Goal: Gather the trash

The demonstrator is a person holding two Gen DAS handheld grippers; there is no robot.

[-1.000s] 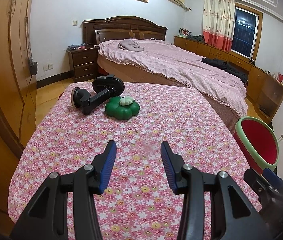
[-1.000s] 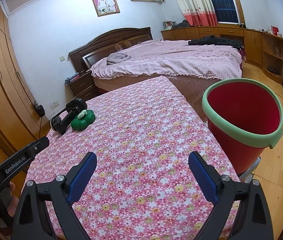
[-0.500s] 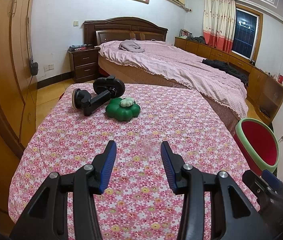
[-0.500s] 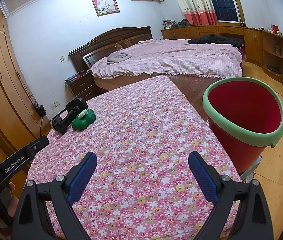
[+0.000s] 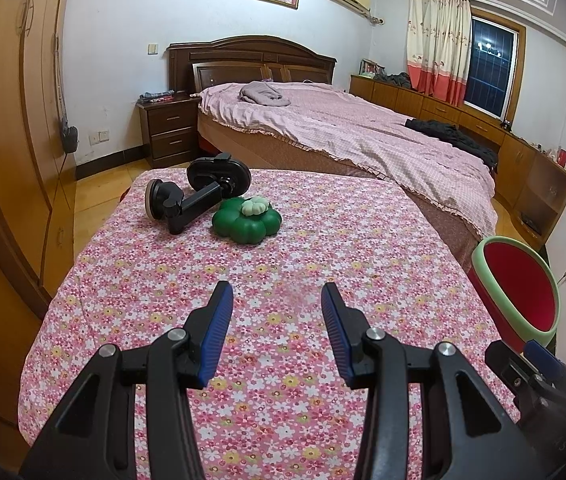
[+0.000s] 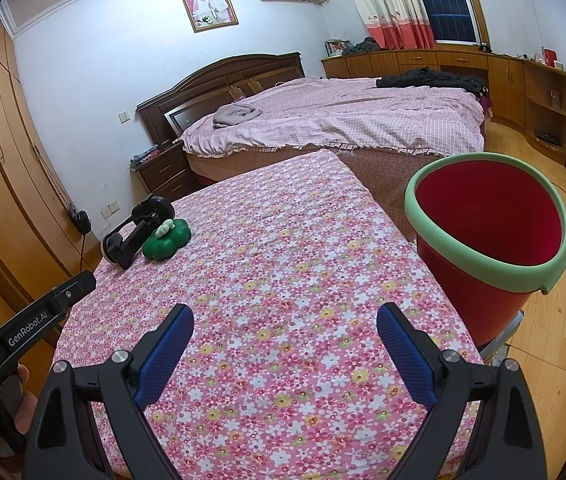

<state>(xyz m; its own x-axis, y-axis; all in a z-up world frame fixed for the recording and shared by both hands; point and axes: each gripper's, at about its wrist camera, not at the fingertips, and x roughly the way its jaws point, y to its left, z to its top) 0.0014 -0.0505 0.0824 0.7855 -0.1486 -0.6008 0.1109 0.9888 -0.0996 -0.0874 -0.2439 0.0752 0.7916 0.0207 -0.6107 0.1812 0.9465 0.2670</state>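
On the far left part of the flowered tablecloth (image 5: 283, 264) lie a black suction-cup phone holder (image 5: 199, 190) and, right beside it, a green clover-shaped toy (image 5: 246, 222) with a pale flower on top. The same holder (image 6: 135, 232) and toy (image 6: 167, 240) show in the right wrist view. My left gripper (image 5: 277, 300) hovers over the near cloth, open and empty, well short of both objects. My right gripper (image 6: 285, 320) is open wider, also empty. A red bucket (image 6: 487, 240) with a green rim stands off the table's right edge (image 5: 519, 300).
A bed with pink covers (image 5: 363, 136) runs behind the table. Wooden wardrobes (image 5: 11, 140) line the left wall, a nightstand (image 5: 169, 132) sits by the headboard, low cabinets (image 6: 503, 76) stand under the window. A hand (image 6: 7, 420) grips the left tool's handle.
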